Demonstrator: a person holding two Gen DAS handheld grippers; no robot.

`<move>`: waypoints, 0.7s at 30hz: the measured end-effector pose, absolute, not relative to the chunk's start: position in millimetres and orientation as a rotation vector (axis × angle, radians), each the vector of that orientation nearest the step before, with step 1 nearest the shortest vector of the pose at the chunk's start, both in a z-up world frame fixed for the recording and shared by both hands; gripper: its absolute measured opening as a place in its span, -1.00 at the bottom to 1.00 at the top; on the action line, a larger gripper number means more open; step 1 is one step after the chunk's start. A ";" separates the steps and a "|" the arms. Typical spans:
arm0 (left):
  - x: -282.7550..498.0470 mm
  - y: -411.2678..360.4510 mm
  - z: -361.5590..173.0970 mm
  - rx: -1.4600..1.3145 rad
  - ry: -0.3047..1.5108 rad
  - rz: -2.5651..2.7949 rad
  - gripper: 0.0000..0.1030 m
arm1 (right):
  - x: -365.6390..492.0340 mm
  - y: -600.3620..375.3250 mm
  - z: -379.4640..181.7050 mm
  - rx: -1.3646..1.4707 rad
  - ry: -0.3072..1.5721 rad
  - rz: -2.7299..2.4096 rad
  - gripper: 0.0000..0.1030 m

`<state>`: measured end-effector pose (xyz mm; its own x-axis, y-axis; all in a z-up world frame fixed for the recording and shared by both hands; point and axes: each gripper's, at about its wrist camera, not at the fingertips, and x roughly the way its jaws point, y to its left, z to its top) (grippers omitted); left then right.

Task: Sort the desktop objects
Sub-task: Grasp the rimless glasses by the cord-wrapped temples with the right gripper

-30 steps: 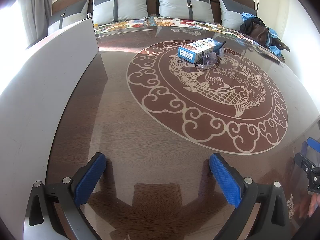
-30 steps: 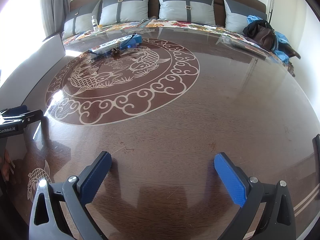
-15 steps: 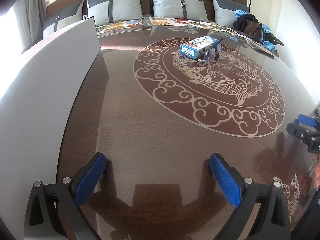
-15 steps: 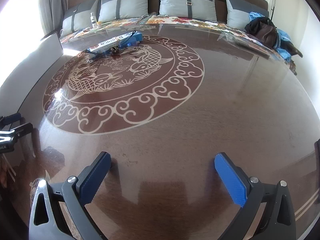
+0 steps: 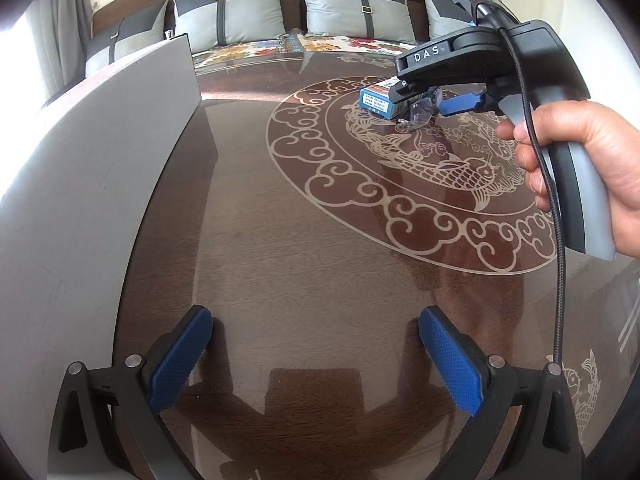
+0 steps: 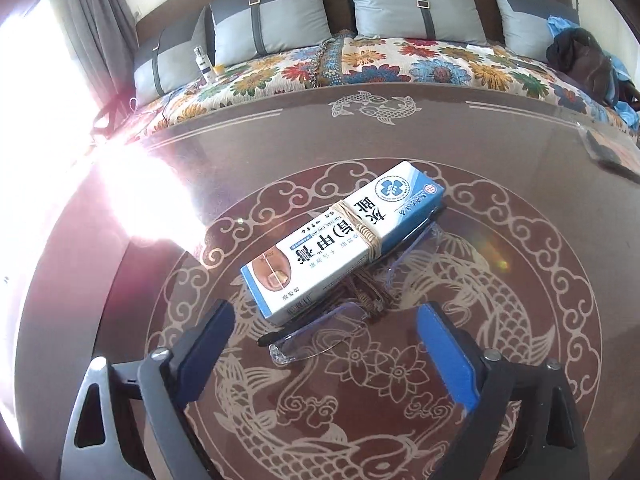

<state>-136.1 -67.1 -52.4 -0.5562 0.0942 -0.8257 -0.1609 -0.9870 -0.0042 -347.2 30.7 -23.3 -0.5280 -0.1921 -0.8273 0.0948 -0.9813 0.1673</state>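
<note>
A blue-and-white cream box (image 6: pixel 340 236) with a rubber band around it lies on the dark round table's fish medallion (image 6: pixel 500 288). Clear glasses (image 6: pixel 320 338) lie under and in front of it. My right gripper (image 6: pixel 324 356) is open, its blue pads on either side of the glasses, just short of the box. In the left wrist view the box (image 5: pixel 375 102) and glasses (image 5: pixel 418 114) sit far off, with the right gripper (image 5: pixel 436 104) over them. My left gripper (image 5: pixel 314 358) is open and empty above bare table near the front edge.
A grey panel (image 5: pixel 80 184) stands along the table's left side. A sofa with grey cushions (image 6: pixel 400 4) and a floral cover (image 6: pixel 400 64) runs behind the table. A small bottle (image 6: pixel 204 64) and a dark bag (image 6: pixel 580 60) sit on it. Sun glare (image 6: pixel 132 196) hits the table's left.
My right gripper has moved far forward across the table to the box and glasses. It now shows large in the left wrist view. My left gripper stayed near the front edge.
</note>
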 end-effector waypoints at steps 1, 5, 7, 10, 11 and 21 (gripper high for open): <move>-135.8 -67.0 -52.6 -1.399 0.106 2.648 1.00 | -348.6 30.1 -27.6 1.442 -0.150 -2.578 0.21; -137.2 -66.7 -53.4 -1.400 0.108 2.648 1.00 | -329.1 47.6 -23.3 1.384 -0.078 -2.599 -0.60; -137.5 -66.8 -53.3 -1.399 0.107 2.649 1.00 | -314.8 60.9 -20.3 1.367 -0.021 -2.592 -0.74; -137.2 -66.8 -53.4 -1.400 0.108 2.649 1.00 | -290.1 92.9 -17.7 1.366 0.014 -2.576 -0.76; -137.3 -67.0 -53.3 -1.399 0.108 2.649 1.00 | -280.2 104.9 -17.7 1.366 0.009 -2.572 -0.76; -137.3 -67.2 -53.5 -1.399 0.108 2.650 1.00 | -246.7 128.7 -17.0 1.302 0.192 -2.562 -0.08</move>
